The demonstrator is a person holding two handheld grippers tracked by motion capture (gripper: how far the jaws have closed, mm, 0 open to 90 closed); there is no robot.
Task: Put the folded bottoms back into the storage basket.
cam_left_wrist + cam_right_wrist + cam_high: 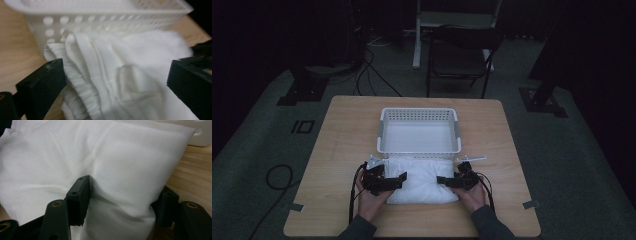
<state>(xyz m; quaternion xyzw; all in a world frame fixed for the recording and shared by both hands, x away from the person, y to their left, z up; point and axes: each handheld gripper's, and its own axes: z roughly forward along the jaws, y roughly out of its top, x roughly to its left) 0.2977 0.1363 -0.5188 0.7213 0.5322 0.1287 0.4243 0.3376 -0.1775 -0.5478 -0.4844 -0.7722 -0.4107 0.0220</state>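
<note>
**Operator:** Currently, where is the folded white cloth (pixel 422 181), and why does it lie there?

**Technician:** It lies flat on the wooden table (pixel 342 150), its far edge just beside the near wall of the white basket (pixel 419 116). Judged from that position, the basket is the likely destination, and the cloth is staged at its foot for a short lift.

**Operator:** State of the left gripper (pixel 398 180)?

**Technician:** Jaws spread wide, straddling the gathered left end of the cloth (pixel 120 80) without pressing it. That end is unheld.

**Operator:** And the right gripper (pixel 443 181)?

**Technician:** Partly closed. In the right gripper view its two pads dent the right end of the cloth (pixel 107 170) from both sides, so the fabric bulges between them; it is gripped.

**Operator:** Why one gripper at each end?

**Technician:** Probably so the fold stays flat when raised; a single grip would let the free end sag and unfold
</note>
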